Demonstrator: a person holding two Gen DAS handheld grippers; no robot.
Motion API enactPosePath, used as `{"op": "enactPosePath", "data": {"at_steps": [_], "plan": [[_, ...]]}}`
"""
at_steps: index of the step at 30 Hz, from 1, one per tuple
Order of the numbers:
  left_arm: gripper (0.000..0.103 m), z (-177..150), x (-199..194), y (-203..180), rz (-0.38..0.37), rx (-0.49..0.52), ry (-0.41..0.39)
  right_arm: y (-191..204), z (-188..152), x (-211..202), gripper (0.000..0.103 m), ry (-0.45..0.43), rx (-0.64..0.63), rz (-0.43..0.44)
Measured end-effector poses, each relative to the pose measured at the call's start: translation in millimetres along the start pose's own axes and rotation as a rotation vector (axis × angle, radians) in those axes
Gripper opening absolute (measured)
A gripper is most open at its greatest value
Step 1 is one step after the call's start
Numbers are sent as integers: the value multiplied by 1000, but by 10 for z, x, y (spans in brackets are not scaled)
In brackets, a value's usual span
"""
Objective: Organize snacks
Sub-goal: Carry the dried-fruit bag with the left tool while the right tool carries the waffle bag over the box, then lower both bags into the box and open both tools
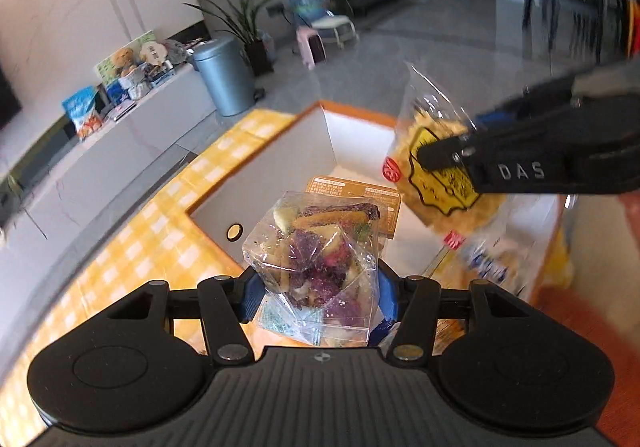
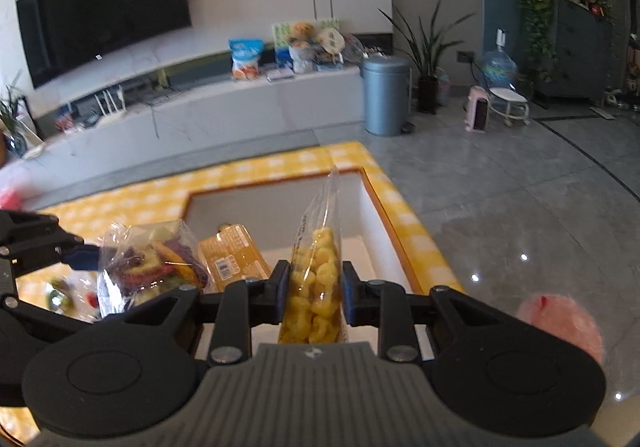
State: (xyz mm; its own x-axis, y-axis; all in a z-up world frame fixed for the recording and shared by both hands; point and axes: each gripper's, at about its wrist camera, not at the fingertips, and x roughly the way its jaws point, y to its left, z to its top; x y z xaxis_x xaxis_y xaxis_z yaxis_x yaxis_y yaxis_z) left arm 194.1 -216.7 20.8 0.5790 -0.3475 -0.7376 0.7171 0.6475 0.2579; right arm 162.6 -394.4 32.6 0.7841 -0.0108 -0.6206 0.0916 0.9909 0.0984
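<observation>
White box holds an orange packet — left gripper clamps mixed-chip bag, right gripper yellow-puff bag.

Veggie-chip bag, yellow-puff bag upright above box, seemingly.

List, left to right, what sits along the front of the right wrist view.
Left gripper → mixed veggie chip bag → orange packet in the box → yellow puff bag, clamped in the right gripper → white box wall.
</observation>
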Motion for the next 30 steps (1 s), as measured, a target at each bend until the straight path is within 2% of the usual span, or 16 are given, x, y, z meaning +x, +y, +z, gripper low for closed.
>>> {"op": "enactPosePath", "data": {"at_steps": [5, 8, 11, 15, 19, 23, 30], "plan": [[63, -47, 220, -133, 6, 158, 48, 46, -58, 245, 24, 33, -17, -19], [63, -53, 305, -165, 23, 208, 62, 69, -74, 392, 25, 57, -9, -6], [63, -57, 396, -223, 30, 212, 55, 69, -86, 494, 25, 67, -13, 3], [62, -61, 500, -231, -1, 191, 65, 66, -58, 595, 25, 77, -6, 3], [62, -107, 637, -283, 36, 224, 79, 6, -46, 658, 25, 103, 26, 33], [62, -159, 705, -257, -16, 191, 112, 46, -53, 730, 25, 123, 26, 40], [65, -243, 695, -226, -41, 185, 114, 113, -102, 856, 25, 163, 22, 61]]}}
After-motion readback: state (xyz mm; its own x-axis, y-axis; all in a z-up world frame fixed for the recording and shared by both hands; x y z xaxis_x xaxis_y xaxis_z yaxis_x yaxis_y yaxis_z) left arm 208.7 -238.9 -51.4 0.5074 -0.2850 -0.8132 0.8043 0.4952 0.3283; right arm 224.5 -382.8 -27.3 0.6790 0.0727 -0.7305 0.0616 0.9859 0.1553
